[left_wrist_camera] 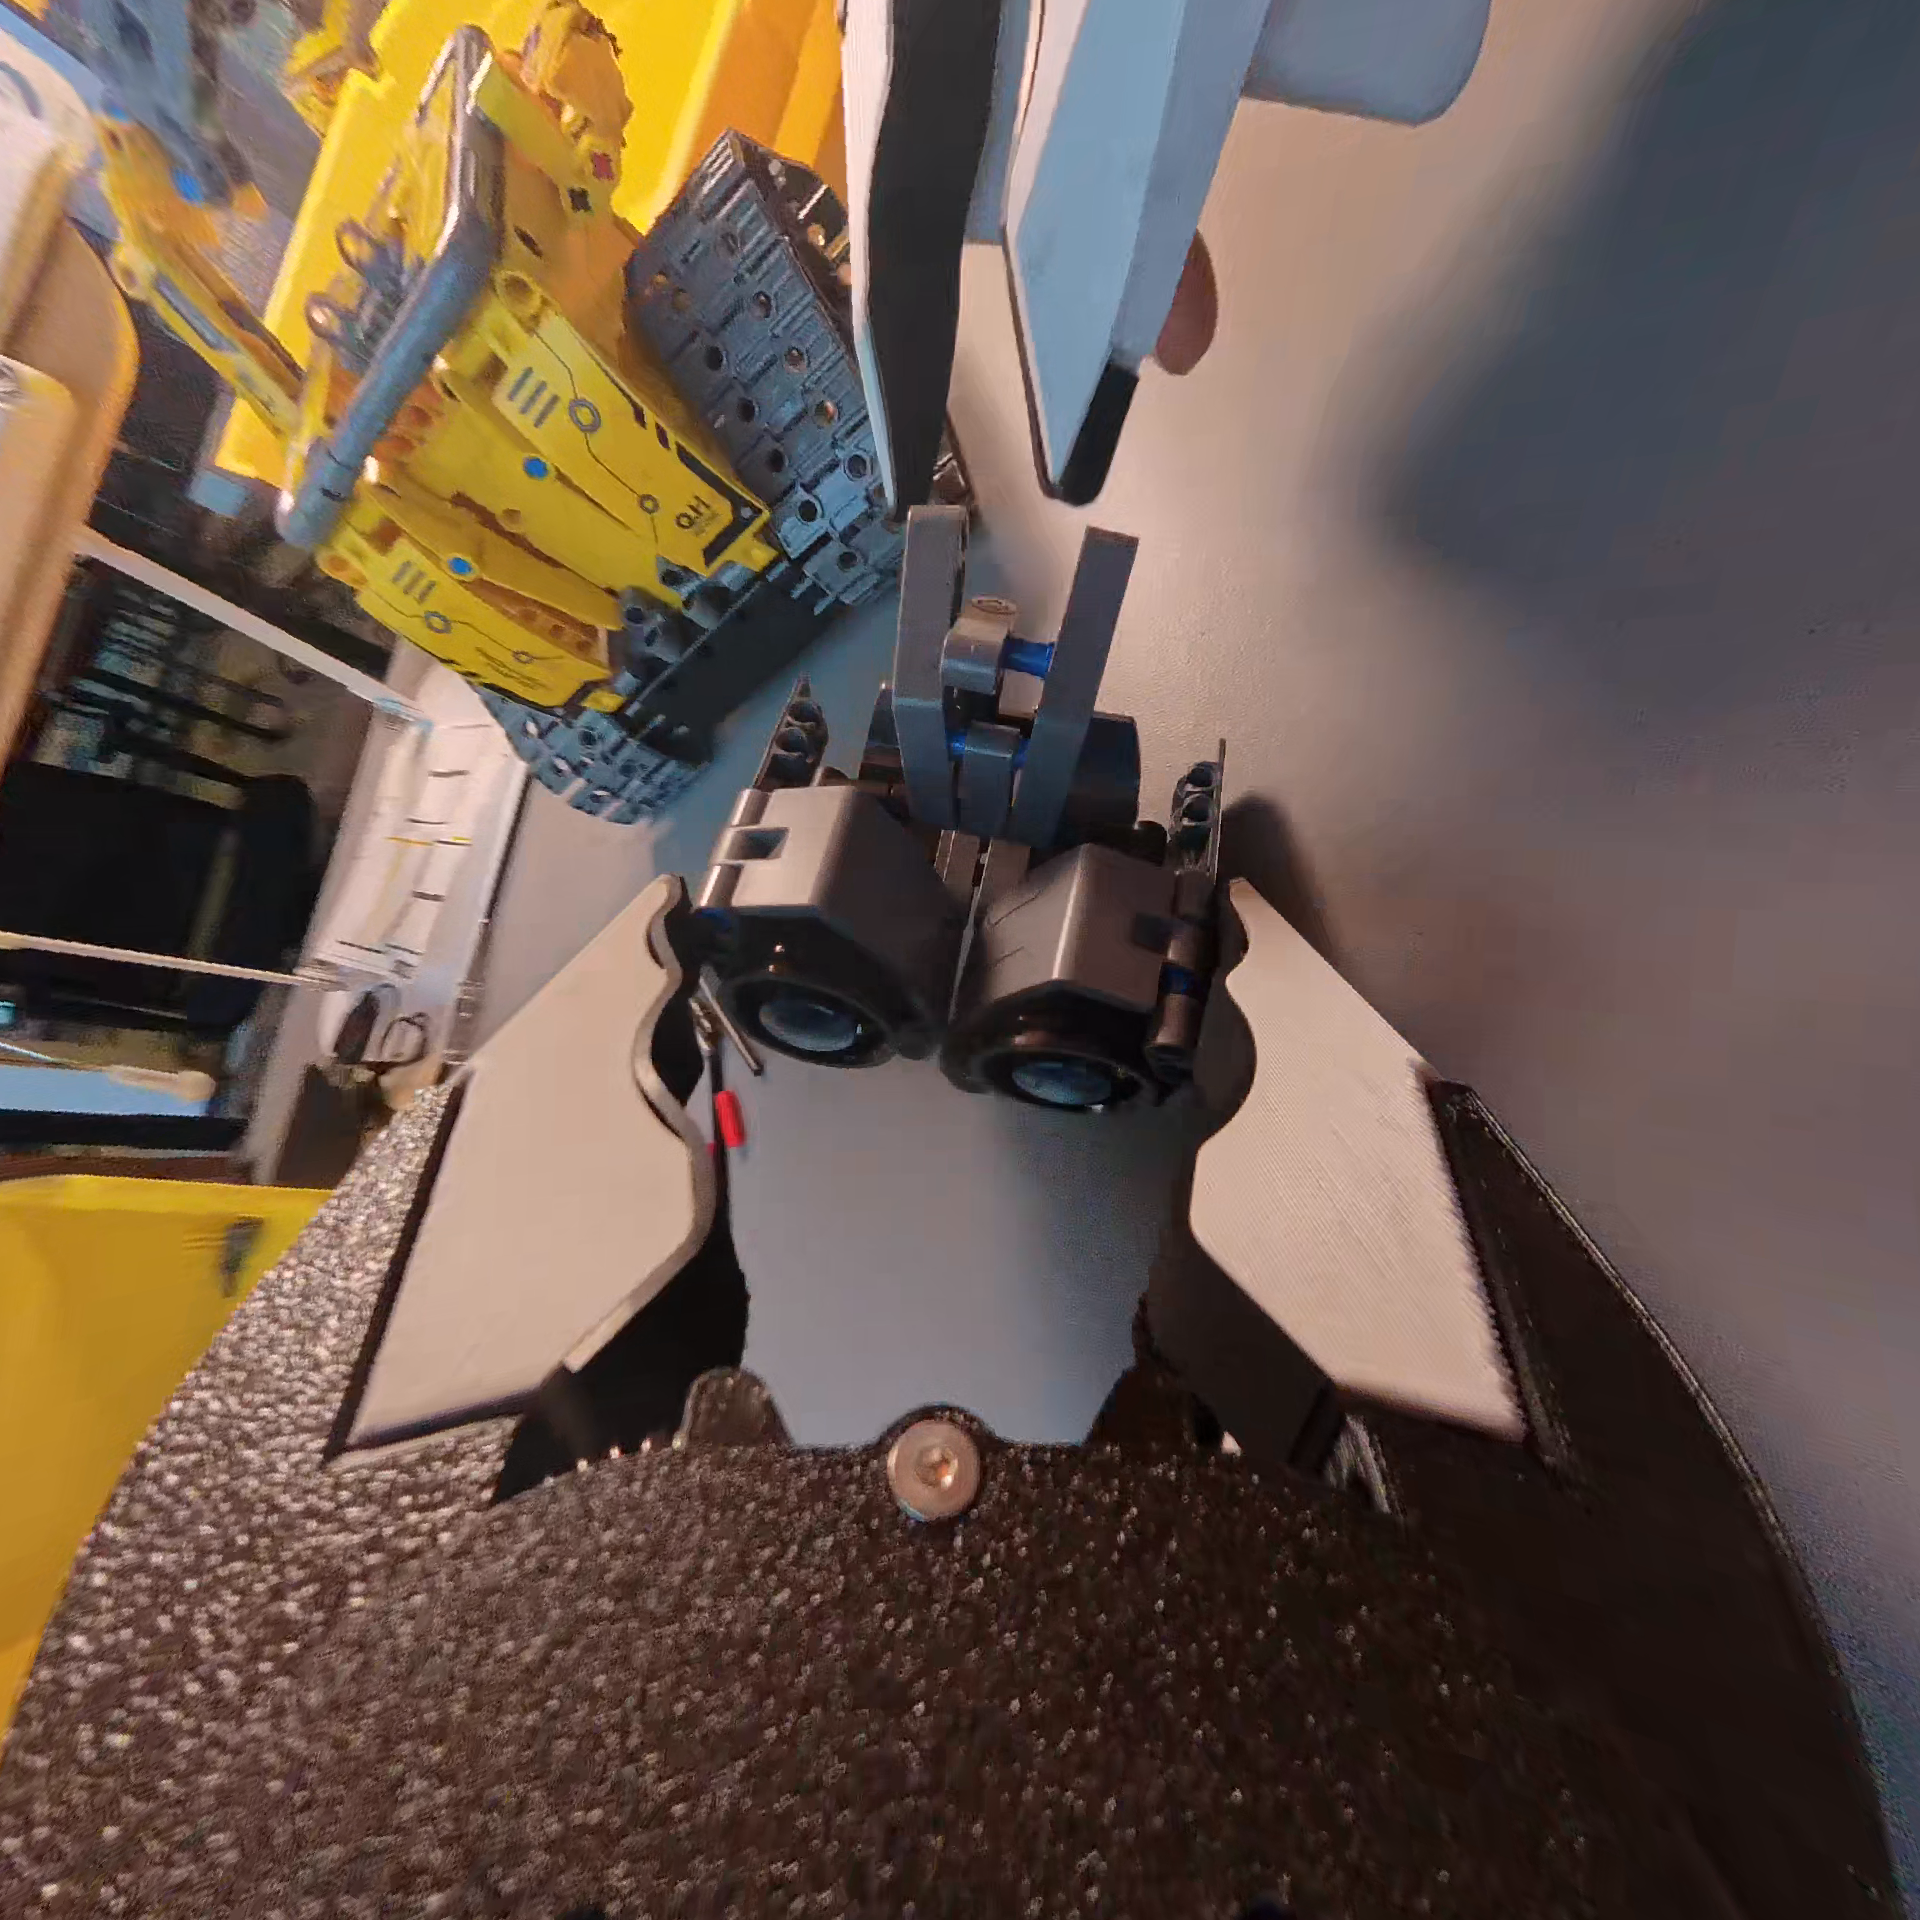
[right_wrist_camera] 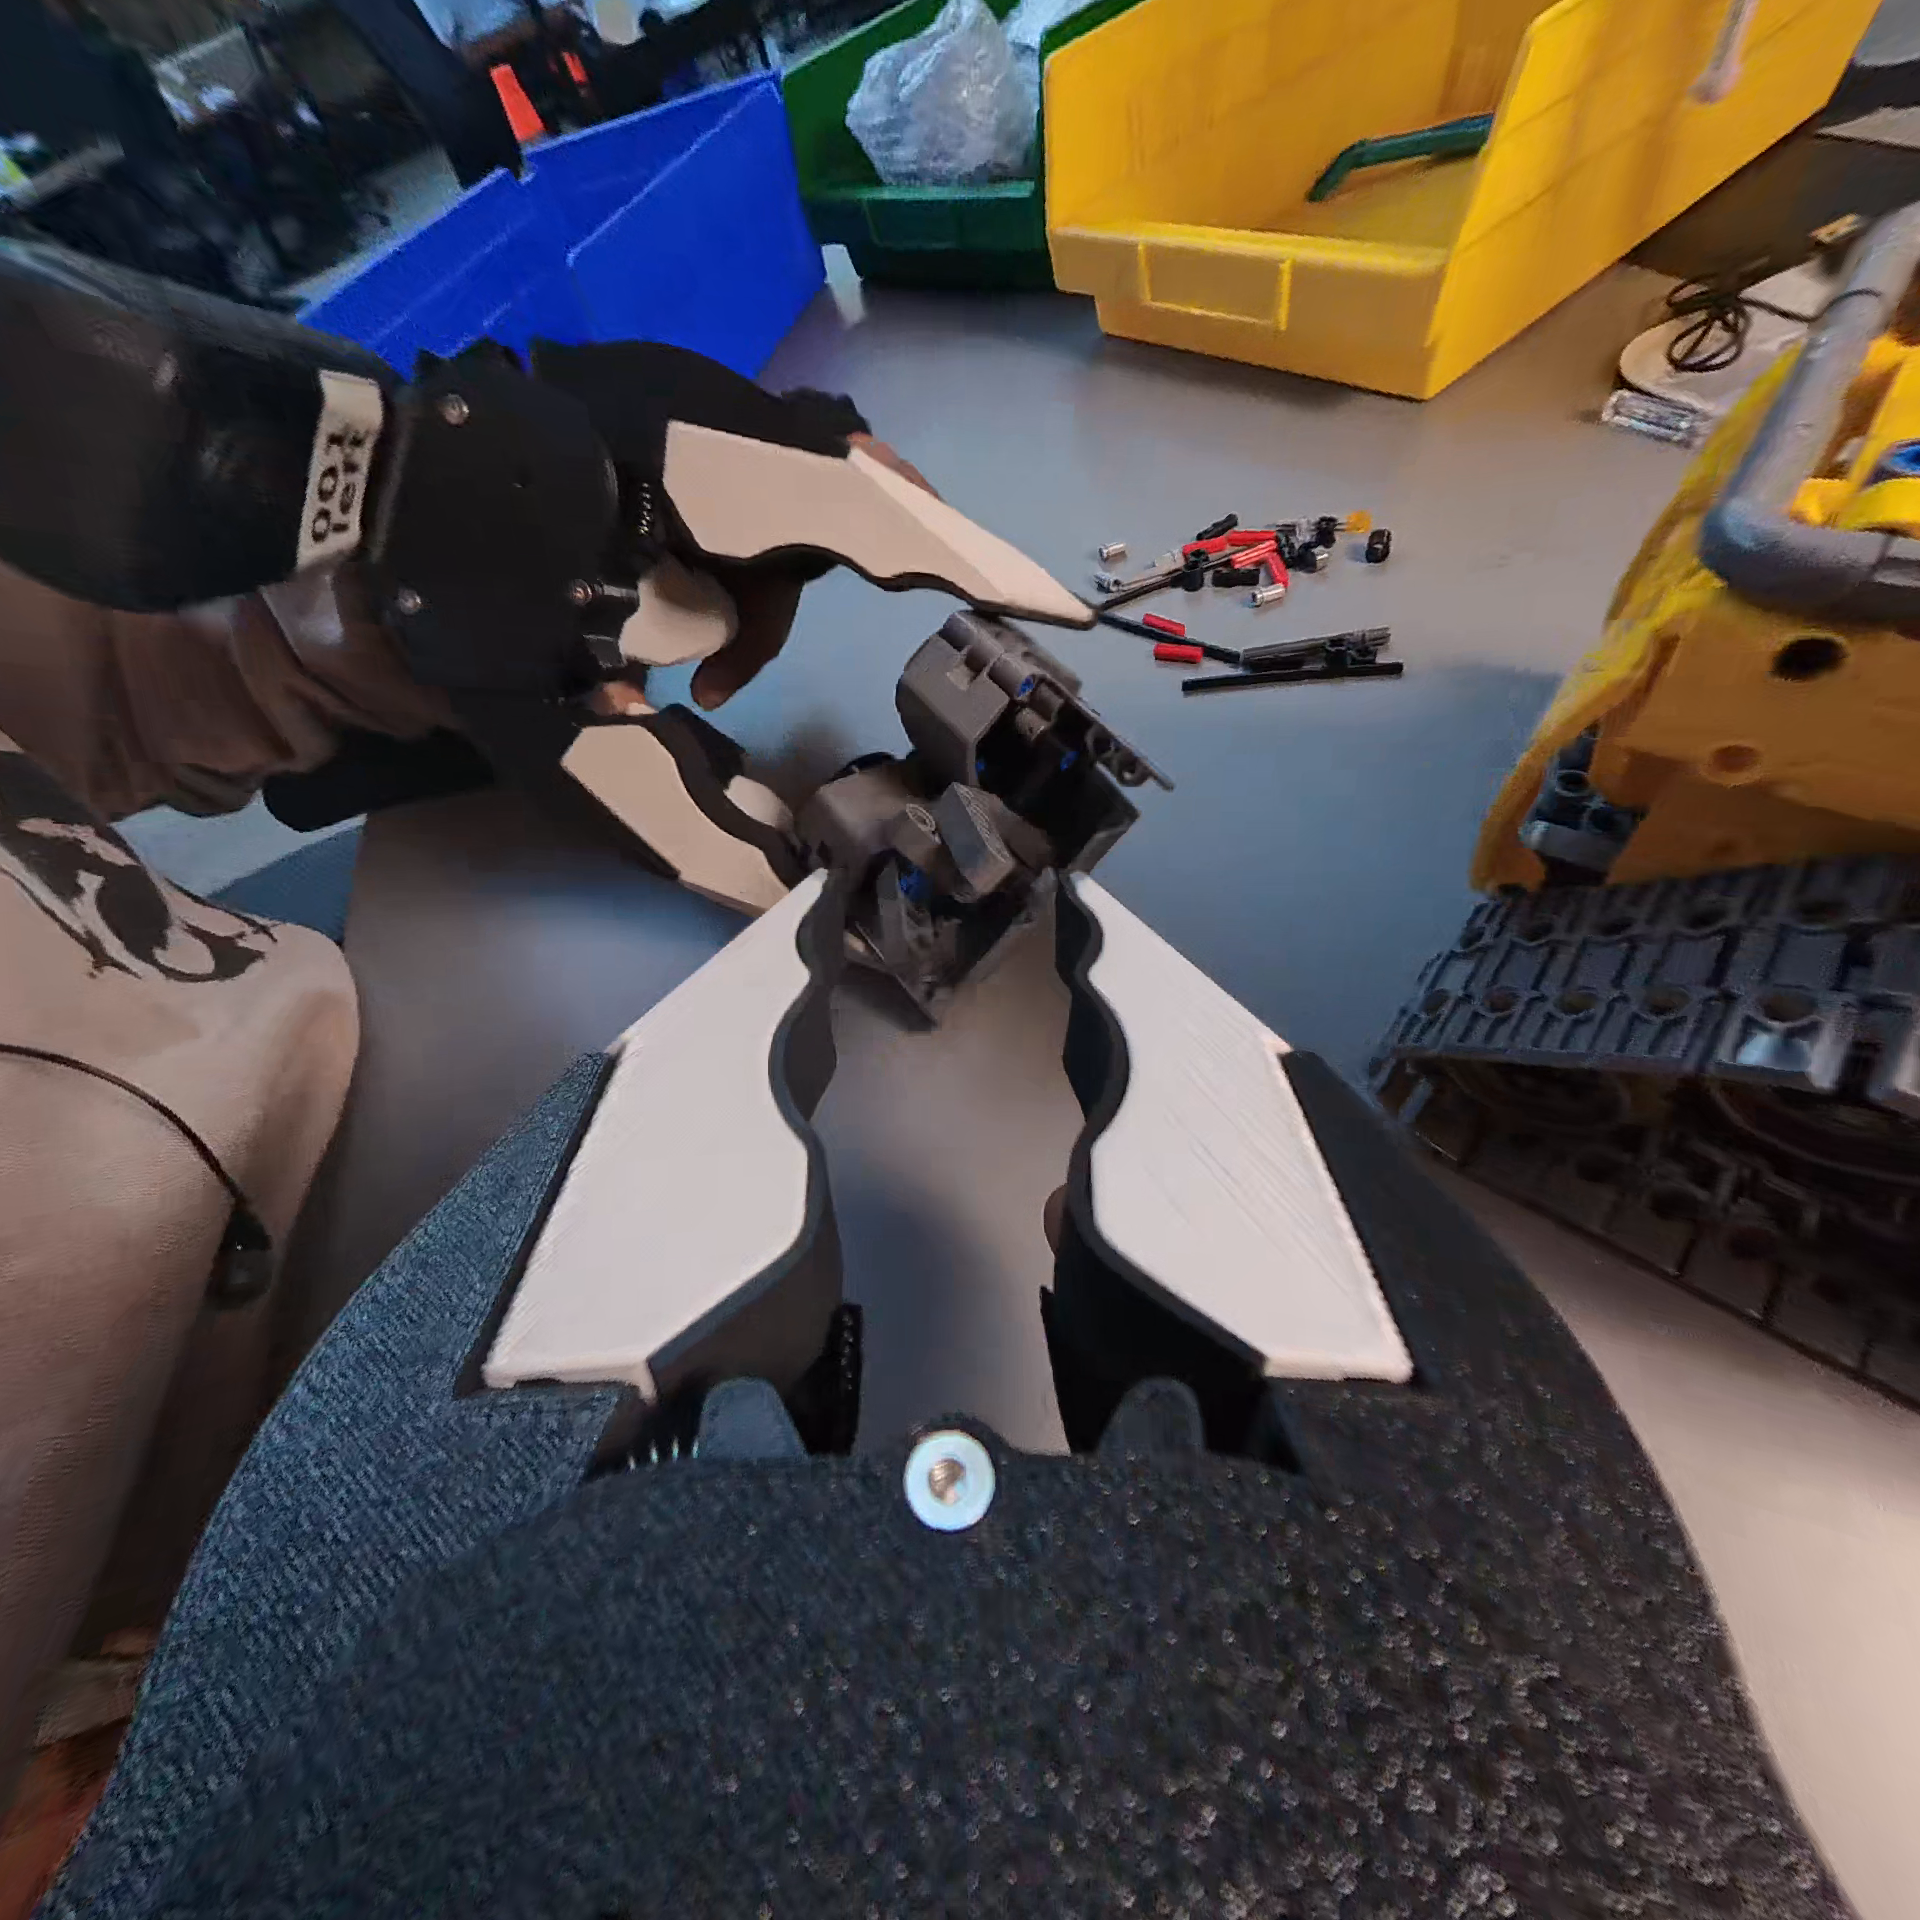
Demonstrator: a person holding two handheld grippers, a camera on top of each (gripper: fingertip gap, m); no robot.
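Left claw (left_wrist_camera: pixel 951 935) spread wide around a grey brick-built assembly (left_wrist_camera: pixel 956 914), one finger at each flank. Whether the fingers press it cannot be told; contact looks close on both sides. Two round lens-like barrels on the assembly face back toward this claw's camera. Two grey beams, joined by blue pins, rise from the assembly's far end, so its long axis runs away from the claw along the fingers.

Right claw (right_wrist_camera: pixel 940 894) also parted, tips on either side of the same assembly (right_wrist_camera: pixel 966 821), near or touching its near end; no firm grip visible. From this side the assembly lies on the grey worktop (right_wrist_camera: pixel 1299 831), tilted, its long axis slanting from near left to far right. The left claw's (right_wrist_camera: pixel 925 748) lower finger meets the assembly from the left, its upper finger reaches over the top.

Beyond the assembly, a scatter of small red, black and silver pins and axles (right_wrist_camera: pixel 1247 582). Right of the assembly, a big yellow brick-built tracked vehicle (right_wrist_camera: pixel 1683 883) with dark grey treads. Farther back from the assembly: yellow bin (right_wrist_camera: pixel 1351 208), green bin (right_wrist_camera: pixel 914 218), blue bin (right_wrist_camera: pixel 644 229).
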